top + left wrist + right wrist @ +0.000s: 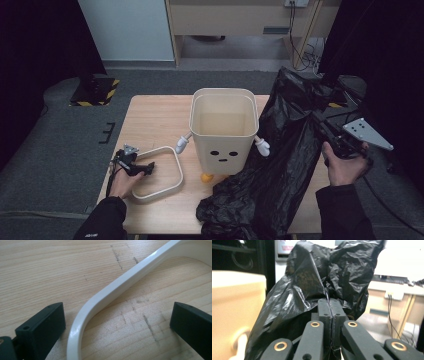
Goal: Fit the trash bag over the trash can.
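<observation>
A cream bin [223,130] with a small face and white arms stands at the middle of the wooden table [150,117]. To its right a black plastic bag [280,150] hangs lifted and drapes down to the table's front. My right gripper [324,131] is shut on the bag's film [322,282], its jaws pressed together with the plastic between them. A white rounded ring frame [157,172] lies flat at the front left. My left gripper [147,169] rests low over the ring's edge [105,297], jaws open, one on either side of the white band.
A small orange object [206,177] peeks out at the bin's base. Grey floor surrounds the table. A yellow-black striped block [95,90] stands at the back left, and wooden furniture with cables [300,45] at the back.
</observation>
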The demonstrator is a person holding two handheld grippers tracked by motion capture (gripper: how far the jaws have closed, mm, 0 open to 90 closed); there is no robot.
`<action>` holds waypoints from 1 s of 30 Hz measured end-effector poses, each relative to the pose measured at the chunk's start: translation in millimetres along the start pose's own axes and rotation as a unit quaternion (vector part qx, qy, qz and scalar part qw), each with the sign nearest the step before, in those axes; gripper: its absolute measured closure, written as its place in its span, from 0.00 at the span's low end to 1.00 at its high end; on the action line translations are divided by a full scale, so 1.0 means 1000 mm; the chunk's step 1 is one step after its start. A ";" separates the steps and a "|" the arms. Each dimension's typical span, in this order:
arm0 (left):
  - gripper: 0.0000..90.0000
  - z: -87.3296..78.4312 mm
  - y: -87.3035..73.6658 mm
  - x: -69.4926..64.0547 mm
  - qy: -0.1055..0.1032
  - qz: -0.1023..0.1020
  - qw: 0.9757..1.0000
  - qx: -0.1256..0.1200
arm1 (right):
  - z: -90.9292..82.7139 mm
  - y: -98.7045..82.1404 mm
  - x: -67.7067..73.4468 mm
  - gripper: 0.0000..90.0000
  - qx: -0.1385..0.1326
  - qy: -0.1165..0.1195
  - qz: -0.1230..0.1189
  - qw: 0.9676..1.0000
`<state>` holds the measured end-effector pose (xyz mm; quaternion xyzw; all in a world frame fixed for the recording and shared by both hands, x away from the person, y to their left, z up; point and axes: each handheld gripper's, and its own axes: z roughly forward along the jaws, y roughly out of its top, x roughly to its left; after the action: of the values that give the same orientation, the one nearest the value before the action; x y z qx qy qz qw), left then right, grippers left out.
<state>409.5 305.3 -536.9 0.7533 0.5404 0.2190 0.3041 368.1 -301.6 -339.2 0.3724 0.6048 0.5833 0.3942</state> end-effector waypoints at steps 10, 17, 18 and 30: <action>0.00 0.000 0.000 0.000 0.000 0.000 1.000 0.000 | 0.016 0.056 0.027 1.00 -0.057 0.041 -0.026 0.997; 0.00 0.000 0.000 0.000 0.000 0.000 1.000 0.000 | 0.031 0.083 0.059 1.00 -0.079 0.084 -0.048 0.992; 0.00 0.000 0.000 0.000 0.000 0.000 1.000 0.000 | 0.033 0.087 0.065 1.00 -0.083 0.094 -0.049 0.991; 0.00 0.000 0.000 0.000 0.000 0.000 1.000 0.000 | 0.059 0.079 0.118 1.00 -0.044 0.215 -0.046 0.974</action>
<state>409.5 305.3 -536.9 0.7534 0.5404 0.2189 0.3040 372.6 -166.2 -266.3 0.1921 0.6658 0.6569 0.2971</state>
